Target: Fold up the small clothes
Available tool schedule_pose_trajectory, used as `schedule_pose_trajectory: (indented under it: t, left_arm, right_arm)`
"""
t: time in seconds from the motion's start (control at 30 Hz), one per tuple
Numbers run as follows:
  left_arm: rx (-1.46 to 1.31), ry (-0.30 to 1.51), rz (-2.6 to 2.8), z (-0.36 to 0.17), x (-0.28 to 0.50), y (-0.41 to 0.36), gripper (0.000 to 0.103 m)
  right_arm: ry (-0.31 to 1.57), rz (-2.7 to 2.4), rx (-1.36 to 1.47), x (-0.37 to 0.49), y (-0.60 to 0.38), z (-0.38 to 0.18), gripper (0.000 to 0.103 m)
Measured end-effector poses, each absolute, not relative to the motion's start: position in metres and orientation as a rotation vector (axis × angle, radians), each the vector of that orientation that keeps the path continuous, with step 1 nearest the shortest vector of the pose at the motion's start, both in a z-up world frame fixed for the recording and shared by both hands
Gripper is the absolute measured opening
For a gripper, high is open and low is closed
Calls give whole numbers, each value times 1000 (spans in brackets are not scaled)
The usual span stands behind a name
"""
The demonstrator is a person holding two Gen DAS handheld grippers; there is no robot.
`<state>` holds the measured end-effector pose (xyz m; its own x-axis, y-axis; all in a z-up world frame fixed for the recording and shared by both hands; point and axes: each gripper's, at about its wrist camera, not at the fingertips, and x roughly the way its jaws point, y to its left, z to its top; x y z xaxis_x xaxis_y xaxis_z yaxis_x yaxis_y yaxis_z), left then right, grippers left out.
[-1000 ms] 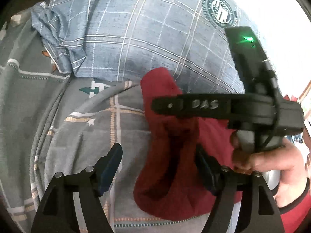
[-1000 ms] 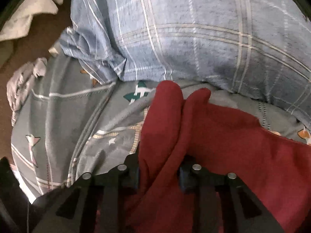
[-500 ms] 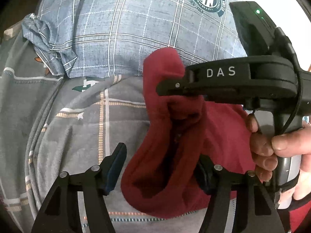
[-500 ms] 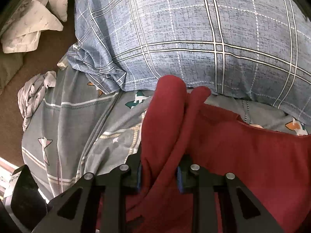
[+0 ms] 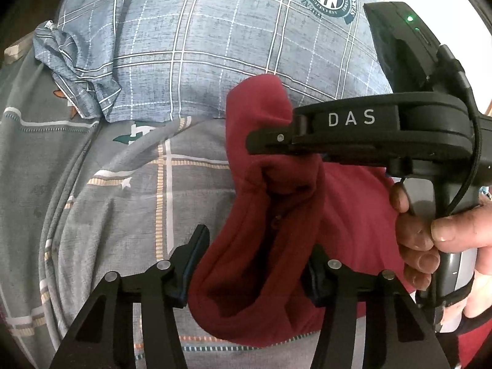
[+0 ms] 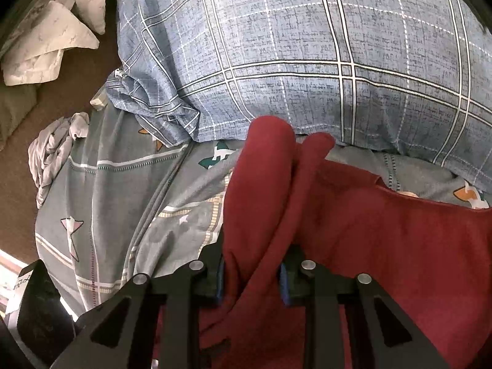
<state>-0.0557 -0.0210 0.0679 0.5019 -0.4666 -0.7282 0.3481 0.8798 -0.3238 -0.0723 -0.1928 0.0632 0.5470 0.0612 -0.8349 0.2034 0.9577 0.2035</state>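
A dark red garment (image 5: pixel 261 246) hangs bunched above a grey patterned bedsheet (image 5: pixel 123 200). My right gripper (image 6: pixel 250 276) is shut on a fold of the red garment (image 6: pixel 369 230) and holds it up; in the left wrist view it shows as a black tool marked DAS (image 5: pixel 350 132) clamped on the cloth. My left gripper (image 5: pixel 255 264) is open, with its jaws on either side of the hanging lower part of the garment, which fills the gap between them.
A blue checked pillow (image 6: pixel 307 55) lies just behind the garment, also in the left wrist view (image 5: pixel 215 40). A brown floor (image 6: pixel 18 169) with a pale crumpled cloth (image 6: pixel 52 37) and a grey cloth (image 6: pixel 52 153) lies left of the bed.
My right gripper has lifted the red garment and moved nearer the left camera. My left gripper's jaws have closed in around the hanging cloth and stand narrower than before.
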Motion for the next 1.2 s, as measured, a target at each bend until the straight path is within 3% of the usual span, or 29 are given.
schedule_pose_trajectory:
  t: [0.27, 0.5, 0.7, 1.0, 1.13, 1.2]
  left_arm:
    - [-152, 927, -496, 67, -53, -21, 48]
    - [-194, 949, -532, 65, -51, -18, 26]
    - [-233, 971, -509, 62, -44, -9, 23]
    - [-247, 1006, -484, 51, -35, -4, 23]
    - [-252, 1020, -472, 48, -31, -2, 24]
    - [-252, 1024, -470, 47, -29, -2, 27]
  right_arm:
    - [999, -85, 287, -72, -191, 63, 26]
    - [1018, -76, 300, -65, -191, 58, 26]
    - [1063, -59, 291, -49, -184, 49, 32]
    - [1143, -72, 264, -9, -172, 25, 52]
    - [1153, -90, 246, 6, -171, 20, 52]
    - [1150, -101, 213, 9, -169, 17, 45]
